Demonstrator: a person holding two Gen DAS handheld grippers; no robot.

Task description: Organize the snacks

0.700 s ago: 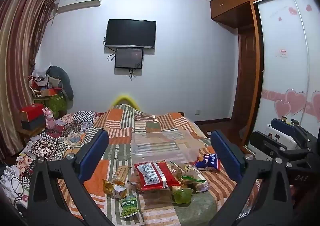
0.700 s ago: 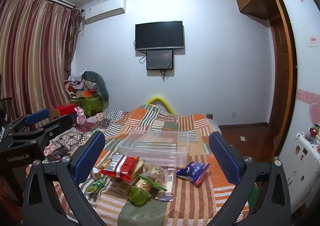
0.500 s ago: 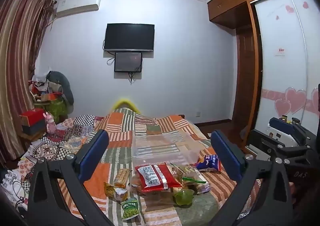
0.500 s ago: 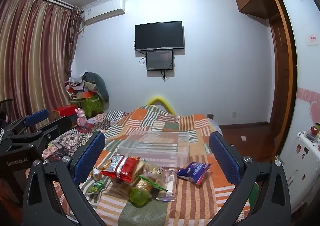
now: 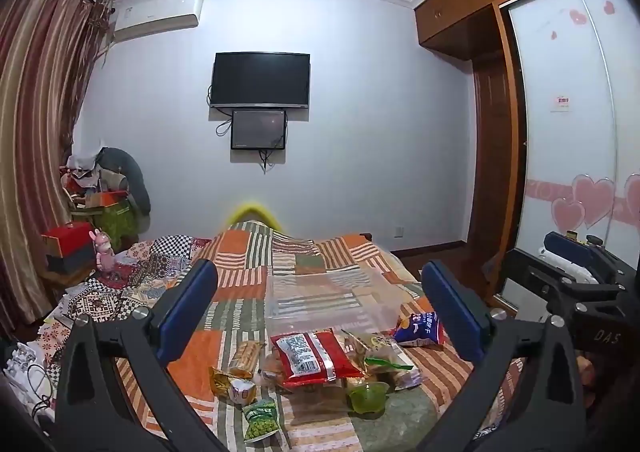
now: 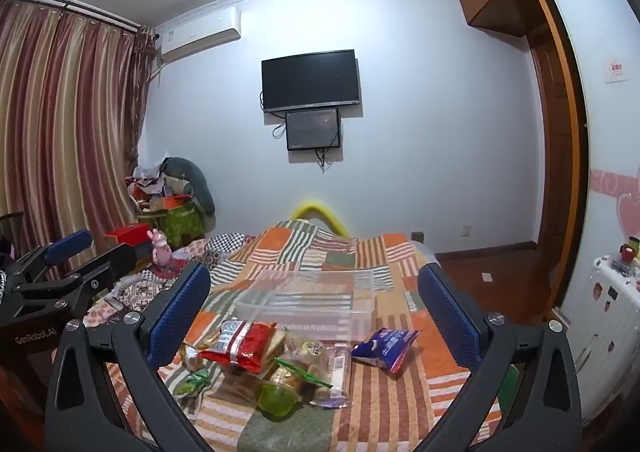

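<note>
A pile of snacks lies on a patchwork bed: a red packet [image 5: 310, 354] [image 6: 240, 342], a blue packet [image 5: 420, 330] [image 6: 386, 344], a green jelly cup [image 5: 368, 396] [image 6: 278, 398], a green pea bag [image 5: 260, 418] and small yellow packets [image 5: 232, 378]. A clear plastic box [image 5: 324, 302] [image 6: 308, 302] stands just behind the pile. My left gripper [image 5: 318, 306] is open and empty, held above and short of the snacks. My right gripper [image 6: 314, 304] is open and empty too. Each gripper shows at the edge of the other's view.
The bed's patchwork quilt [image 5: 248, 284] runs to a white wall with a TV [image 5: 260, 80]. Clutter and boxes [image 5: 68, 248] stand at the left by the curtains. A wardrobe [image 5: 560, 132] and a white appliance [image 6: 612, 304] are at the right.
Both views have shifted slightly; the left gripper tilted down a little, so the snacks sit higher in its view. Nothing on the bed has moved.
</note>
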